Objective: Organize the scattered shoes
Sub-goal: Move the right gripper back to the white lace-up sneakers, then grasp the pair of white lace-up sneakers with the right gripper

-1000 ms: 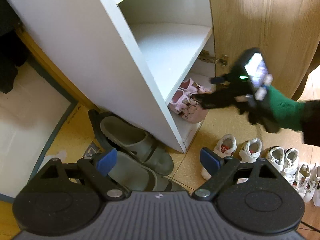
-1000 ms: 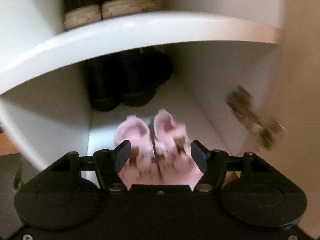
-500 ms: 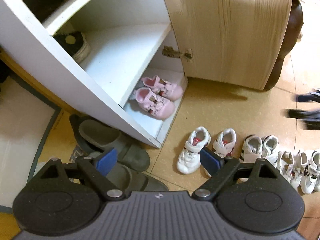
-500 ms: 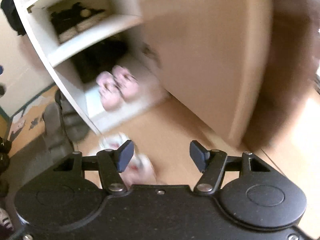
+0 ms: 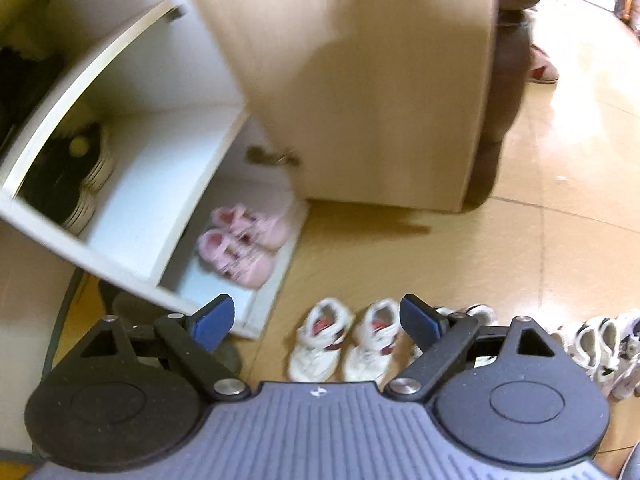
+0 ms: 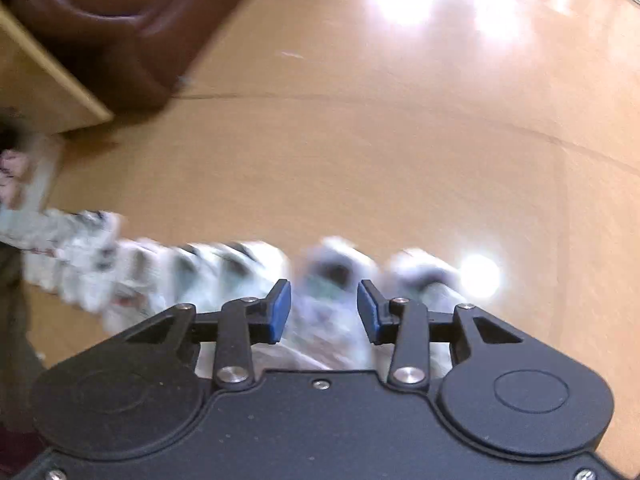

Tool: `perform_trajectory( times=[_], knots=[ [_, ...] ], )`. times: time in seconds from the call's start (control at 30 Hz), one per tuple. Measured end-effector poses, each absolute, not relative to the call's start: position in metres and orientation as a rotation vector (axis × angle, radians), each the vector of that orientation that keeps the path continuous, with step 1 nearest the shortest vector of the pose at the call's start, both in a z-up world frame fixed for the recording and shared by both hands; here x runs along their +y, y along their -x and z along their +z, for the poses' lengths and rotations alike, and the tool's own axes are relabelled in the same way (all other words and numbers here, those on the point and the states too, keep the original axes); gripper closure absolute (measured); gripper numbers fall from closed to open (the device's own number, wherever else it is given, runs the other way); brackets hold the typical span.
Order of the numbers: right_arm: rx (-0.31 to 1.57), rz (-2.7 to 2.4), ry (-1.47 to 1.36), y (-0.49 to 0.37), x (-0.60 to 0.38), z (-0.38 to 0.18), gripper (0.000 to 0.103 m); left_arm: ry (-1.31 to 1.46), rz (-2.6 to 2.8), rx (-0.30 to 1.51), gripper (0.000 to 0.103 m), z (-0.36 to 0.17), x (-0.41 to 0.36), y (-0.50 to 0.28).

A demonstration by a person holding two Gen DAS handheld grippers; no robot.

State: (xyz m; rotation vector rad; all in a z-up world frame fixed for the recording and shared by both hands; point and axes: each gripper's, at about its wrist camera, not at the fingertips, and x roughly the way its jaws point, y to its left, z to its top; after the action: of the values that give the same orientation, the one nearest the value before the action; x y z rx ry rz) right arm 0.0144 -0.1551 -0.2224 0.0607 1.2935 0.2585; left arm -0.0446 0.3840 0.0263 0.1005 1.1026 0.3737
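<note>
- Shoes, white, in a row on the tan floor; the nearest white pair sits side by side just outside the cabinet's open front, with more white shoes trailing off to the right.
- I see a pink pair on the bottom shelf of the white cabinet, toes toward the opening, the two shoes touching.
- A dark sneaker with a pale sole lies on the shelf above.
- The wooden door stands open, with a brown piece of furniture behind it.
- My left gripper hangs above the white pair, jaws spread wide, nothing between the pads.
- My right gripper points down at the same row, which is heavily blurred; its jaws are closing, part-way in. A blurred white shoe shows through the gap, below the pads; I see no contact with it.
</note>
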Motion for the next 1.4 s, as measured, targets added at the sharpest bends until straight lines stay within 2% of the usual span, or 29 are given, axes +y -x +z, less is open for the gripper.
perform_trajectory(
  times=[0.13, 0.43, 0.5, 0.87, 1.2, 1.27, 1.4],
  knots=[
    [1.305, 0.263, -0.042, -0.014, -0.166, -0.24, 0.063, -0.143, 0.347, 1.112, 0.013, 0.02, 0.367, 0.031],
    [1.341, 0.243, 0.03, -0.039, -0.141, -0.284, 0.06, -0.174, 0.378, 1.14, 0.013, 0.013, 0.38, 0.037],
    [1.345, 0.22, 0.026, -0.042, -0.139, -0.294, 0.054, -0.168, 0.382, 1.145, 0.013, 0.01, 0.387, 0.041],
    [1.328, 0.181, -0.024, -0.058, -0.13, -0.314, 0.052, -0.178, 0.184, 1.096, 0.013, 0.04, 0.375, 0.081],
    [1.34, 0.131, -0.201, -0.057, -0.136, -0.315, 0.049, -0.184, 0.277, 1.109, 0.013, 0.044, 0.395, 0.094],
    [1.338, 0.139, -0.204, -0.057, -0.137, -0.316, 0.042, -0.185, 0.27, 1.1, 0.013, 0.046, 0.393, 0.093],
    [1.312, 0.121, -0.362, -0.059, -0.149, -0.322, 0.04, -0.2, 0.265, 1.099, 0.013, 0.047, 0.39, 0.092]
  ],
)
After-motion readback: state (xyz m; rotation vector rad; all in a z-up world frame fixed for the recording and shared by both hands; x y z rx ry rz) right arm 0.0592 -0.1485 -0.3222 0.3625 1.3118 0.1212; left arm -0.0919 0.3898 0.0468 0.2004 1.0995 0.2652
